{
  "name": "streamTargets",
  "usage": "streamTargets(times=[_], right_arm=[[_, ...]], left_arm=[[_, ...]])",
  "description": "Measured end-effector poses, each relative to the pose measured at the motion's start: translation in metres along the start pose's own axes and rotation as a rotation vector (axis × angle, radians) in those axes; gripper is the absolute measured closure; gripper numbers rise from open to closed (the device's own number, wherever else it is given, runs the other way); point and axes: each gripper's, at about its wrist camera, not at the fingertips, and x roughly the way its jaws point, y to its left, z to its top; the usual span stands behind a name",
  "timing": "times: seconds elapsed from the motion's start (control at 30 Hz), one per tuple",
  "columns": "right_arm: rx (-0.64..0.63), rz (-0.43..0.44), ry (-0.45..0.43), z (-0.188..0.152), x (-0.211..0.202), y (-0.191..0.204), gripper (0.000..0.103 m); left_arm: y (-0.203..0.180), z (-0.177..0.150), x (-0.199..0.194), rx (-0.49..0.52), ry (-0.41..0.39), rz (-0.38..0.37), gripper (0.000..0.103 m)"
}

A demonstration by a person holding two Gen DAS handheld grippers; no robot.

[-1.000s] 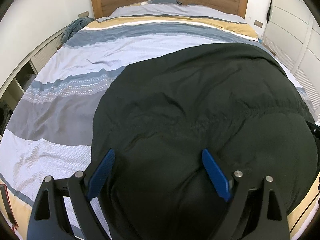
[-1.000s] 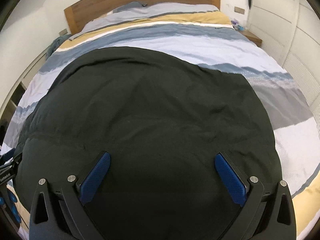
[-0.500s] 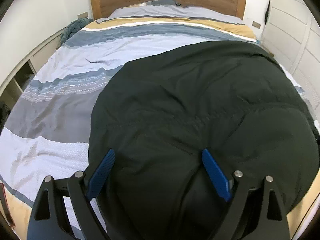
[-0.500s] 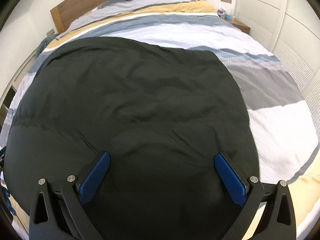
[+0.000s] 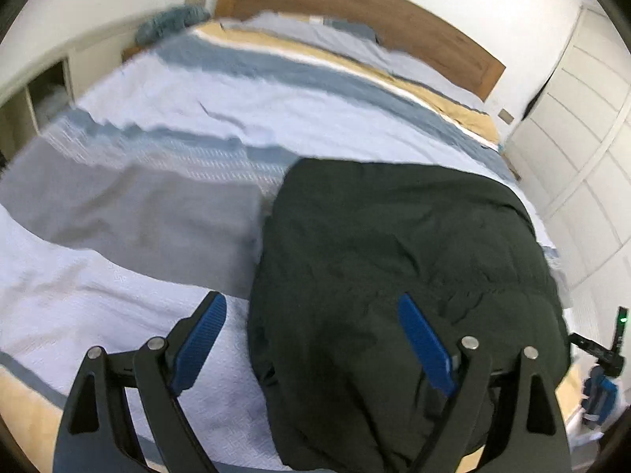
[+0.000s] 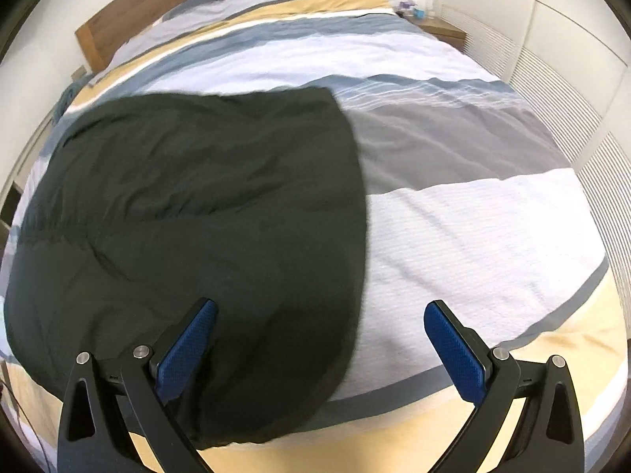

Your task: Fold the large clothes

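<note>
A large black garment (image 5: 394, 268) lies spread flat on the bed, reaching down to the near edge. My left gripper (image 5: 311, 327) hovers open over the garment's left edge: the right pad is above the black cloth, the left pad above the bedspread. My right gripper (image 6: 321, 339) is open over the garment's (image 6: 197, 205) right edge, its left pad above the cloth and its right pad above the bedspread. Neither gripper has anything between its pads. Part of the other gripper's body (image 5: 603, 358) shows at the far right of the left wrist view.
The bed carries a striped blue, grey, white and yellow duvet (image 6: 473, 236), with a wooden headboard (image 5: 355, 4) at the far end. White wardrobe doors (image 5: 583, 149) stand to the right, open shelving (image 5: 43, 98) to the left, and a nightstand (image 6: 441, 29) by the headboard.
Both grippers have moved apart sideways, the left one leftward and the right one rightward, from over the garment's middle to its side edges. The left view has also rolled. Jaws stayed open.
</note>
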Motion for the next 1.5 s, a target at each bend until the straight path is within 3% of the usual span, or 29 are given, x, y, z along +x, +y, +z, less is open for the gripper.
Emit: streamTargets(times=[0.17, 0.33, 0.67, 0.8, 0.9, 0.97, 1.13, 1.23, 1.43, 1.5], right_arm=[[0.052, 0.073, 0.002, 0.023, 0.010, -0.024, 0.001], [0.084, 0.206, 0.040, 0.046, 0.043, -0.034, 0.000], [0.225, 0.518, 0.287, 0.040, 0.146, -0.037, 0.000], [0.177, 0.589, 0.332, 0.045, 0.161, -0.030, 0.000], [0.085, 0.744, 0.383, 0.053, 0.172, 0.004, 0.000], [0.044, 0.772, 0.393, 0.054, 0.176, 0.022, 0.001], [0.068, 0.819, 0.385, 0.053, 0.190, 0.023, 0.000], [0.070, 0.829, 0.368, 0.049, 0.193, 0.023, 0.000], [0.060, 0.872, 0.290, 0.030, 0.198, 0.023, 0.000], [0.052, 0.873, 0.269, 0.029, 0.197, 0.028, 0.000]], left_arm=[[0.021, 0.004, 0.048, -0.071, 0.124, -0.134, 0.014], [0.013, -0.003, 0.088, -0.034, 0.195, -0.192, 0.013], [0.047, -0.011, 0.141, -0.154, 0.323, -0.467, 0.005], [0.052, -0.014, 0.159, -0.208, 0.350, -0.544, 0.000], [0.041, -0.013, 0.164, -0.208, 0.389, -0.645, 0.000], [0.031, -0.017, 0.162, -0.198, 0.398, -0.714, 0.000], [0.036, -0.027, 0.173, -0.271, 0.397, -0.740, 0.000], [0.034, -0.028, 0.173, -0.263, 0.388, -0.741, 0.000], [0.031, -0.036, 0.168, -0.231, 0.291, -0.757, 0.001], [0.022, -0.040, 0.160, -0.208, 0.254, -0.747, 0.008]])
